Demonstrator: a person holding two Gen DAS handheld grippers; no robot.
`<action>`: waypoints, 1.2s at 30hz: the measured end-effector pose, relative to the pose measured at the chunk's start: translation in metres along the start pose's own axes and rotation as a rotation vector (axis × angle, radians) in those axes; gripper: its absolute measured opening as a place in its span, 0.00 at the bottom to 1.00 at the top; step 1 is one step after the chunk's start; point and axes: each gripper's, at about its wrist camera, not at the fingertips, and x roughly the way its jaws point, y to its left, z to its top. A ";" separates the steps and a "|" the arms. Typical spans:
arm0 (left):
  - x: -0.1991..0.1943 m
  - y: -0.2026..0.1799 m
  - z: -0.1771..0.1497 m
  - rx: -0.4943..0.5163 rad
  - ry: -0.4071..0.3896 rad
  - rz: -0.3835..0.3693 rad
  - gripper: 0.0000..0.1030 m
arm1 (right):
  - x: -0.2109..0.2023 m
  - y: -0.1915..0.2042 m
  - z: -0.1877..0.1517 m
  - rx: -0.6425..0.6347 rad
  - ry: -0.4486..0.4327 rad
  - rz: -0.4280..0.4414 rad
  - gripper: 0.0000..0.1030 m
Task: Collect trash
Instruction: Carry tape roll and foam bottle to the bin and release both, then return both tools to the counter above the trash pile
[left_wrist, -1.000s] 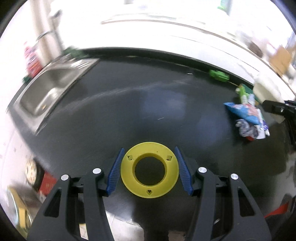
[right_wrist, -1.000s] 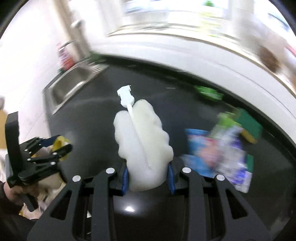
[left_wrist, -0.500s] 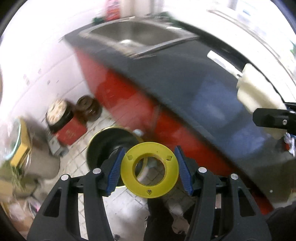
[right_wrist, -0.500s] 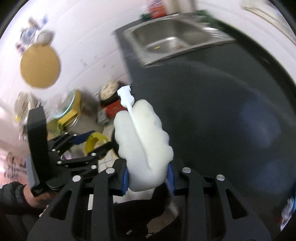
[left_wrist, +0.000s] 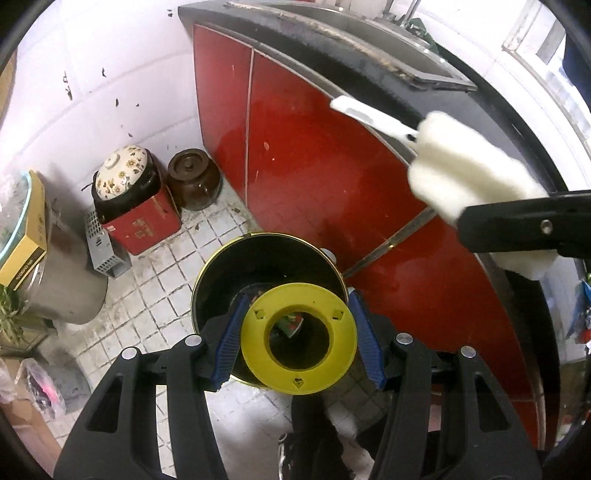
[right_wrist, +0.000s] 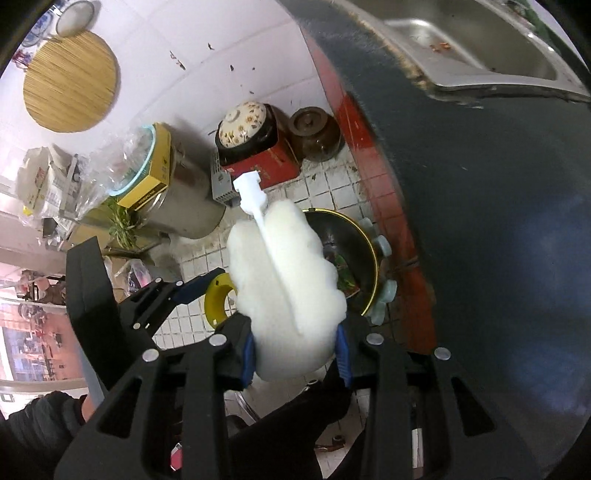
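My left gripper (left_wrist: 297, 306) points down and is shut on a yellow plastic ring (left_wrist: 255, 343), held flat between its blue pads. The ring hangs right above a black bin with a gold rim (left_wrist: 221, 258) that stands on the tiled floor. My right gripper (right_wrist: 294, 336) grips a white sponge brush (right_wrist: 284, 273) with a white plastic handle; its jaws are opening, though the pads still touch the sponge. That sponge sits over the bin's (right_wrist: 371, 254) left side. In the left wrist view the sponge brush (left_wrist: 469, 173) shows at the upper right. Some trash lies inside the bin.
A red cabinet front (left_wrist: 303, 147) under a black counter (right_wrist: 480, 221) with a steel sink (right_wrist: 480, 44) runs along the right. On the floor stand a brown clay jar (left_wrist: 192, 181), a flowered-lid pot on a red box (left_wrist: 140, 225) and a metal pail (left_wrist: 70, 273).
Both grippers swung off the black counter and down over the floor, each still carrying its item. The bin has come under the yellow ring and the sponge.
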 end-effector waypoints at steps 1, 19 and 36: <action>0.001 0.000 0.001 -0.003 -0.001 -0.006 0.53 | 0.002 0.000 0.002 -0.001 0.004 -0.003 0.35; -0.030 -0.037 0.003 0.101 -0.017 0.062 0.89 | -0.075 -0.037 -0.035 0.059 -0.123 -0.002 0.75; -0.114 -0.434 -0.030 0.642 -0.086 -0.313 0.93 | -0.329 -0.268 -0.377 0.614 -0.545 -0.452 0.85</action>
